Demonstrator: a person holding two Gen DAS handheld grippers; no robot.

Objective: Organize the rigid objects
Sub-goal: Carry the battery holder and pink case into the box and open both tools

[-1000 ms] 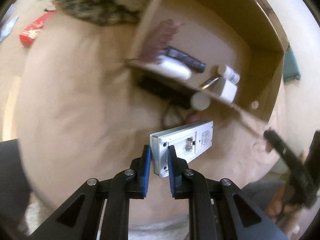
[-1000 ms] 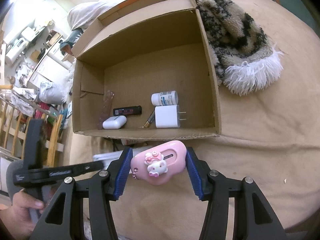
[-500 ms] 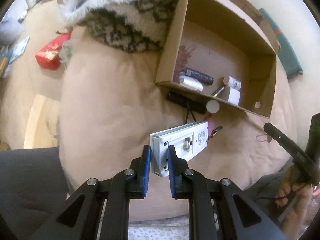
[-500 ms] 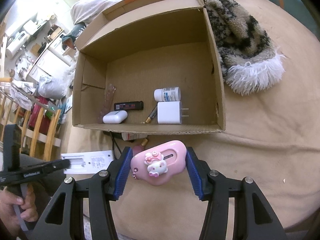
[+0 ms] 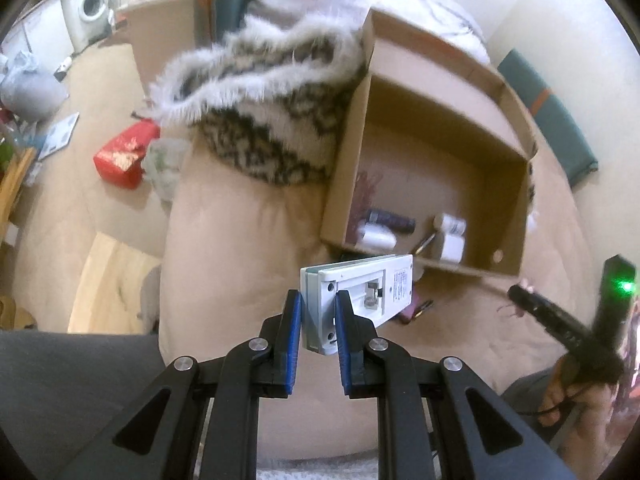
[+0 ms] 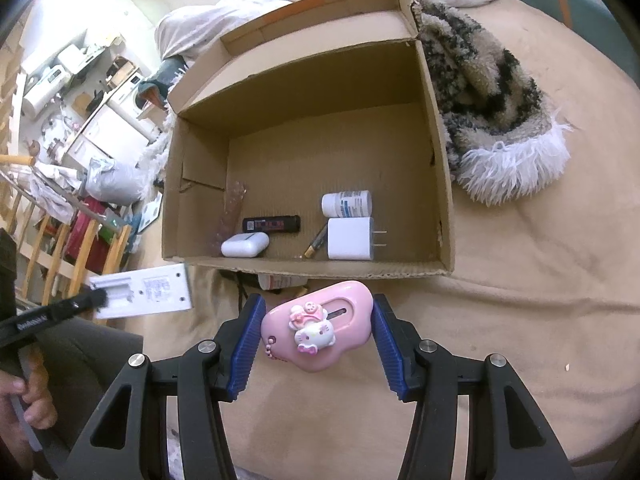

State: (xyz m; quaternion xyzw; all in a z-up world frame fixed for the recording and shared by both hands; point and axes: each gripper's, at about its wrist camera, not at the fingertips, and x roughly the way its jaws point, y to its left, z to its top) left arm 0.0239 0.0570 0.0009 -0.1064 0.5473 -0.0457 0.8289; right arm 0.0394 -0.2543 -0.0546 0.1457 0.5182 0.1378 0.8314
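Observation:
My left gripper (image 5: pixel 317 322) is shut on one end of a flat white rectangular device (image 5: pixel 362 294), held in the air in front of the open cardboard box (image 5: pixel 516 216). The same device (image 6: pixel 144 290) shows at the left of the right wrist view. My right gripper (image 6: pixel 318 330) is shut on a pink cloud-shaped item with a cat figure (image 6: pixel 316 330), just in front of the box (image 6: pixel 434 140). In the box lie a white charger (image 6: pixel 350 239), a white bottle (image 6: pixel 346 204), a black stick (image 6: pixel 272 224), a white case (image 6: pixel 245 245) and a pen (image 6: pixel 315 245).
A furry patterned blanket (image 6: pixel 492 108) lies right of the box on the beige cushion (image 6: pixel 520 300). A tube (image 6: pixel 280 281) and a dark cable lie under the box's front wall. A red packet (image 5: pixel 122 156) is on the floor. A hand (image 6: pixel 24 412) holds the left gripper's handle.
My left gripper has risen and pulled back from the box with the white device, so more of the room shows. The right gripper with the pink item has barely moved.

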